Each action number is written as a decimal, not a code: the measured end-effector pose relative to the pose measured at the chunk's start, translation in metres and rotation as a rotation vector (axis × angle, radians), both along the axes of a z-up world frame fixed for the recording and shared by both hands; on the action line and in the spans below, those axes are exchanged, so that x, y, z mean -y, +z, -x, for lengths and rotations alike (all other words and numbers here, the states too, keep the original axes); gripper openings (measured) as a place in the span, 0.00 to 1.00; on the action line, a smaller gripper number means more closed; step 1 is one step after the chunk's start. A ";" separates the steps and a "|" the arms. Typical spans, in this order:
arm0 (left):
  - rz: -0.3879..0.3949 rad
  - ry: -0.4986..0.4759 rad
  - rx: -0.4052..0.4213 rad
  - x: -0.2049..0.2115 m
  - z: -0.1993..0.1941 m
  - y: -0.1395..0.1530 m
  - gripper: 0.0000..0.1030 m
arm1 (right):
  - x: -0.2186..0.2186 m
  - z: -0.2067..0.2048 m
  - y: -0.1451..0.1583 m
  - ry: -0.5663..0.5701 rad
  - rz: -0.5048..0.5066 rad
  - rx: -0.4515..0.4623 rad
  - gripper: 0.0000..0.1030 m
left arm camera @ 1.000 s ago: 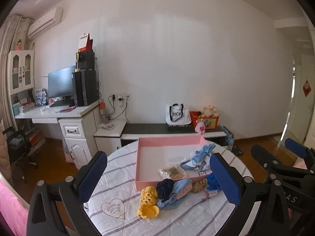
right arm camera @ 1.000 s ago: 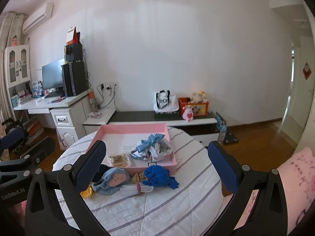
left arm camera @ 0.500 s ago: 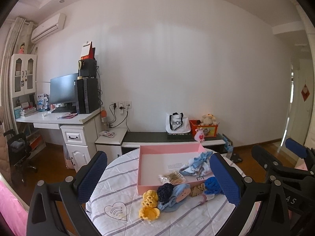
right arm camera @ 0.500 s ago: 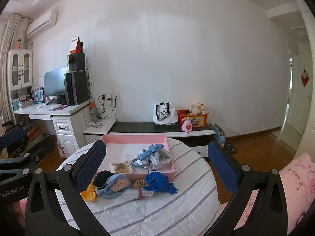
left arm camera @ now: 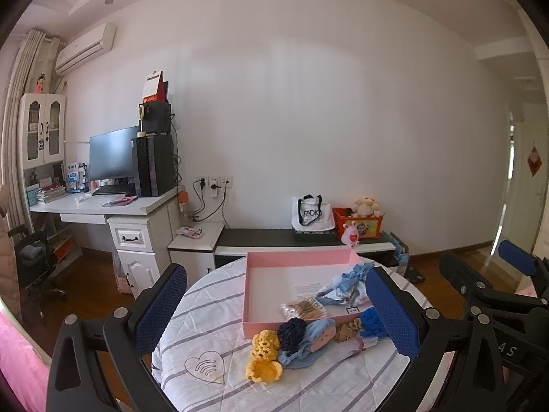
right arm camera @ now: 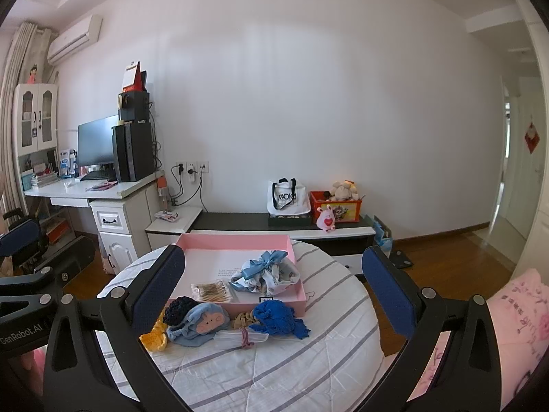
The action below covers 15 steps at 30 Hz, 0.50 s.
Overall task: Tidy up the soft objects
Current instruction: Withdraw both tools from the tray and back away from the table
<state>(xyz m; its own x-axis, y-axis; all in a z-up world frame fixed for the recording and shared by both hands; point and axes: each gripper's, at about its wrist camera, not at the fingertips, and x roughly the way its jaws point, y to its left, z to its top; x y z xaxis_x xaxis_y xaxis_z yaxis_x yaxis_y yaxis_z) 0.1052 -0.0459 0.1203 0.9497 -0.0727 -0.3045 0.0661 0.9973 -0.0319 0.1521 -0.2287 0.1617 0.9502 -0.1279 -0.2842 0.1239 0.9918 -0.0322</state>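
Round table (right arm camera: 308, 360) bears pink box (right arm camera: 298, 295) holding ribboned pouch (right arm camera: 266, 273), swabs (right arm camera: 212, 290); both claws spread

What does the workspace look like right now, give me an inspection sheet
Surface: round table, striped cloth.
Job's things: pink box holds a cloth bundle with blue bow and cotton swabs; in front lie a yellow crochet piece, dark crochet ball, blue doll, bright blue crochet piece.
Clutter: nothing seen.
Claws: left claw and right claw open, empty, above the table.
Cables: plugged into wall sockets.
Surroundings: desk, monitor.
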 end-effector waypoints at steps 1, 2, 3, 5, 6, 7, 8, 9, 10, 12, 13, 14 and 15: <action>0.000 0.000 -0.001 0.000 0.000 -0.001 1.00 | 0.001 0.000 0.000 0.000 -0.001 0.000 1.00; 0.001 0.001 -0.004 0.000 -0.002 -0.001 1.00 | 0.000 -0.001 0.000 0.001 -0.001 -0.002 1.00; 0.001 0.001 -0.005 0.000 -0.002 -0.002 1.00 | 0.000 -0.001 0.000 0.003 -0.001 -0.005 1.00; 0.002 0.001 -0.009 0.000 -0.004 -0.002 1.00 | 0.000 -0.002 -0.001 0.005 -0.001 -0.009 1.00; 0.001 0.001 -0.010 0.000 -0.004 -0.003 1.00 | 0.000 -0.001 -0.001 0.004 0.000 -0.010 1.00; 0.001 0.002 -0.011 -0.001 -0.004 -0.003 1.00 | 0.001 -0.003 -0.001 0.004 0.000 -0.010 1.00; 0.000 0.004 -0.014 -0.001 -0.006 -0.004 1.00 | 0.000 -0.003 -0.001 0.004 0.001 -0.012 1.00; 0.000 0.005 -0.016 0.000 -0.005 -0.005 1.00 | 0.001 -0.003 -0.002 0.005 0.002 -0.013 1.00; 0.000 0.006 -0.018 -0.001 -0.005 -0.006 1.00 | 0.002 -0.006 -0.003 0.007 0.001 -0.015 1.00; -0.001 0.009 -0.028 -0.002 -0.008 -0.008 1.00 | 0.002 -0.008 -0.005 0.011 -0.002 -0.025 1.00; -0.001 0.009 -0.033 -0.002 -0.009 -0.009 1.00 | 0.002 -0.010 -0.005 0.012 -0.002 -0.028 1.00; -0.001 0.010 -0.043 -0.002 -0.012 -0.011 1.00 | 0.002 -0.011 -0.006 0.014 -0.003 -0.033 1.00; -0.004 0.010 -0.050 -0.003 -0.013 -0.012 1.00 | 0.003 -0.013 -0.008 0.016 -0.005 -0.040 1.00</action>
